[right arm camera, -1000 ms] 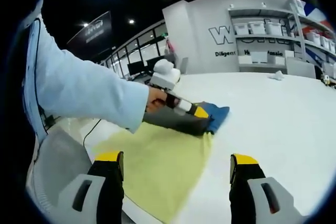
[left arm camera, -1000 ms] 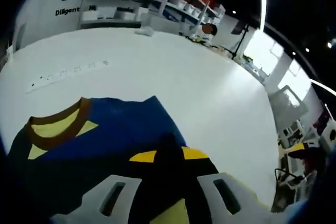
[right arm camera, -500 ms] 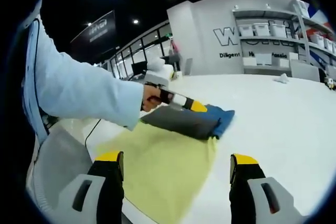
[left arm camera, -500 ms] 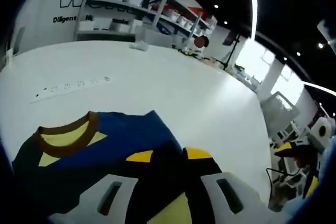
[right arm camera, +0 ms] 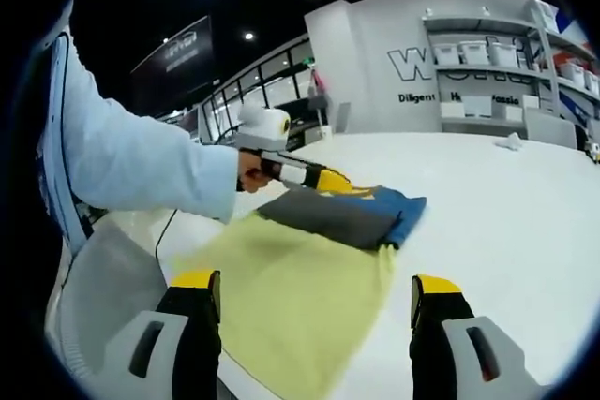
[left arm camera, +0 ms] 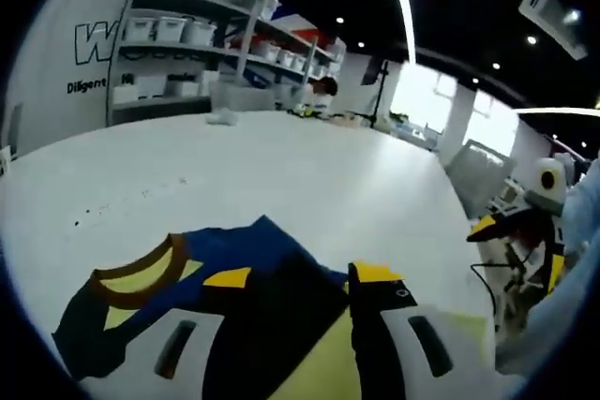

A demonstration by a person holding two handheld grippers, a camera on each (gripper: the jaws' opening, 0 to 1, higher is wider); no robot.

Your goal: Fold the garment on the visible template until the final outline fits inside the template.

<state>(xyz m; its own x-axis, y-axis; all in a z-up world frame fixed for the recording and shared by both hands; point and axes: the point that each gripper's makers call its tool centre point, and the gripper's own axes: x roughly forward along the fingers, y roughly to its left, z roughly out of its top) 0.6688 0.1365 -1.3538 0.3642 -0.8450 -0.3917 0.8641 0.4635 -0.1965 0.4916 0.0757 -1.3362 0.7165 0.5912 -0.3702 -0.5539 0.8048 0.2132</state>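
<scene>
sleeve (right arm camera: 141,170): light blue, far left of right gripper view, reaching in w/ the left gripper
left gripper (right arm camera: 323,179): yellow-tipped, just above the garment's near edge; jaws apart in left gripper view, nothing between them
garment (right arm camera: 347,215): folded dark/blue shirt, lying partly on the template's far end, rest on the table; brown collar shows in left gripper view
template (right arm camera: 281,297): pale yellow sheet, flat on white table (right arm camera: 506,222)
right gripper (right arm camera: 317,311): jaws wide apart, empty, over the template's near part
shelves (right arm camera: 487,72): bins, back wall
</scene>
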